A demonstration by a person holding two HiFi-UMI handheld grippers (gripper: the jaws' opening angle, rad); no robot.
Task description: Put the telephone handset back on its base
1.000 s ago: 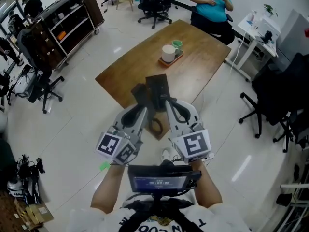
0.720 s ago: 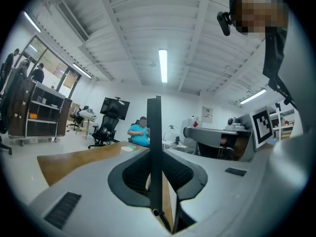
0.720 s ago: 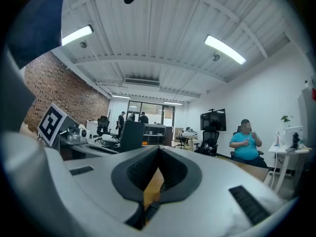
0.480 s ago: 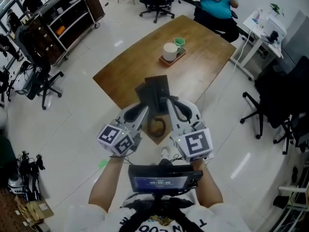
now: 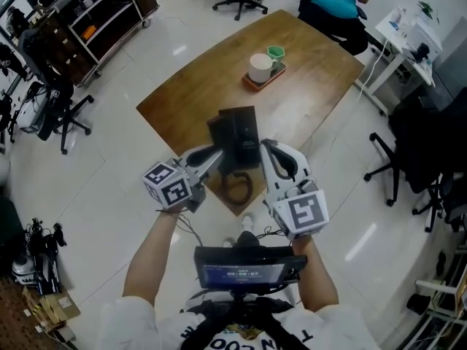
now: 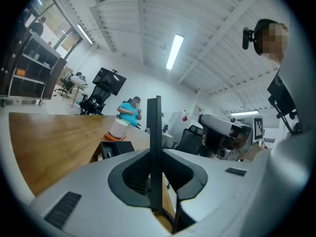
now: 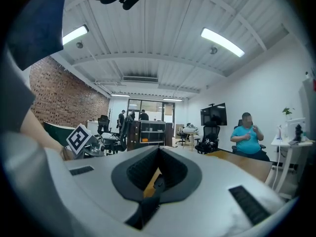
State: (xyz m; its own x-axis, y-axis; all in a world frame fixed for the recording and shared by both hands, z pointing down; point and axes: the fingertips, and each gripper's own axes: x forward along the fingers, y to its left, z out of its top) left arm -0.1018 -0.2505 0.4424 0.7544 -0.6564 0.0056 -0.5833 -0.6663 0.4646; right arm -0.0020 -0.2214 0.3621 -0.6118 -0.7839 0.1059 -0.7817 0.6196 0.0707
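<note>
Left gripper view, handset (image 6: 153,122) a thin black slab seen edge-on, pinched by left claw (image 6: 153,154), right claw (image 7: 158,149) pressed together.

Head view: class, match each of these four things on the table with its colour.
Things:
1 mug
2 cup
3 tray
4 phone

Colours:
A black
B orange
C white
D green

Pairs: 1-C, 2-D, 3-B, 4-A
</note>
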